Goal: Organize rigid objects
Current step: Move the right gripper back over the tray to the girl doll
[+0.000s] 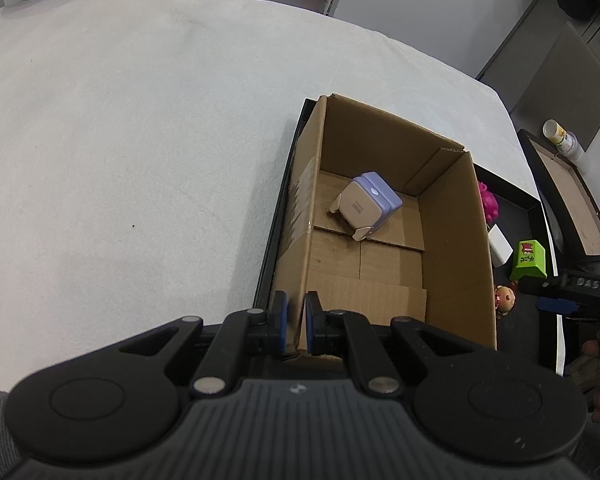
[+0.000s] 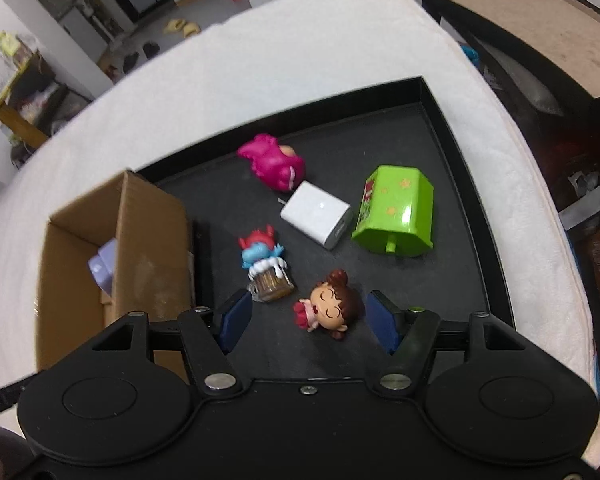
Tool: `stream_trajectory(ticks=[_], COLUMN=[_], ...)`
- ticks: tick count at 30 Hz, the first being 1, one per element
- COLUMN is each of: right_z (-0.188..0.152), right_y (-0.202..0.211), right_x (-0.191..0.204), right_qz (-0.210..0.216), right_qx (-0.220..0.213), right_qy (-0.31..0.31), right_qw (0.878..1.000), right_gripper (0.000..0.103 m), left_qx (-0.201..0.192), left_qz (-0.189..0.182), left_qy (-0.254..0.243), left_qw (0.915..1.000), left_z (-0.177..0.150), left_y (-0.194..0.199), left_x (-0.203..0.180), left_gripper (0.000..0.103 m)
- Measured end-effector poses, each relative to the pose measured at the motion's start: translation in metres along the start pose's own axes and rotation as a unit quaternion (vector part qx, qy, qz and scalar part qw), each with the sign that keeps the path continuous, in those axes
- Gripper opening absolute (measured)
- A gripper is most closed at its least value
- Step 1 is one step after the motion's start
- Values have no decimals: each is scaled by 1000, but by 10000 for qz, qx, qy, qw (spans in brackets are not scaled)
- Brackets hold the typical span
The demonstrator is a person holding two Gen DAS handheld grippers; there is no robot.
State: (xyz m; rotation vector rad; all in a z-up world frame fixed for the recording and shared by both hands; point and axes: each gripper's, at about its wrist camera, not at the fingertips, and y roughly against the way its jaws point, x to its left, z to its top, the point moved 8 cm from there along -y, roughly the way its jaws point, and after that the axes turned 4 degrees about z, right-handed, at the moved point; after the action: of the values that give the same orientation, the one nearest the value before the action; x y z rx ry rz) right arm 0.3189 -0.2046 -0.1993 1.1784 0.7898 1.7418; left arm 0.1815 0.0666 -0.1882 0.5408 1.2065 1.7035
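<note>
The left tongs (image 1: 296, 320) are pinched shut on the near wall of the cardboard box (image 1: 452, 240), close to its near left corner, the wall's edge caught between the blue pads; this looks like steadying the box while the other hand works. The right tongs (image 2: 308, 322) stand partly open above the near part of the black tray (image 2: 472, 184), with nothing held. The brown-haired doll (image 2: 332, 304) lies on its side between the two blue pads, nearer the right-hand one, and neither pad presses on it, so I judge it to be the next thing to be picked.

Inside the box lies one thing only, a purple and cream case (image 1: 370, 204), tipped over toward the far end of the box floor. That is the whole of what is sorted so far.

On the tray outside the box five things remain. Just beyond the doll, toward the box, stands a blue and red figure on a small barrel (image 2: 266, 268). Near the tray's middle is a white plug block (image 2: 316, 216), with a green toy house (image 2: 396, 212) on its side touching or just beside it toward the right edge. A pink figure (image 2: 274, 160) lies just beyond the white block.

By my reckoning the job is early: one in, five to go.
</note>
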Motion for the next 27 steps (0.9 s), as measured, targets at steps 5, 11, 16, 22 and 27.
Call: stream_trajectory(ticks=[5, 11, 16, 22, 27], right_z=[-2, -3, -7, -11, -11], right_y=[-17, -31, -41, -49, -37], right_x=[5, 7, 9, 7, 12], right_qz=[-230, -518, -730, -924, -854], right_qx=[235, 390, 485, 598, 509], right_qy=[281, 506, 726, 833, 783], right_qw=[9991, 9966, 9935, 9904, 9920], right_gripper=[65, 65, 65, 44, 43], left_qx=[4, -5, 0, 1, -10], left_qz=[-40, -64, -131, -146, -89], left_qy=[37, 16, 66, 51, 1], left_qw=[10000, 10000, 9999, 9999, 10000], left_z=[0, 0, 0, 0, 0], left_y=[0, 0, 0, 0, 0], left_x=[1, 1, 3, 3, 1], left_gripper=[8, 8, 8, 8, 8])
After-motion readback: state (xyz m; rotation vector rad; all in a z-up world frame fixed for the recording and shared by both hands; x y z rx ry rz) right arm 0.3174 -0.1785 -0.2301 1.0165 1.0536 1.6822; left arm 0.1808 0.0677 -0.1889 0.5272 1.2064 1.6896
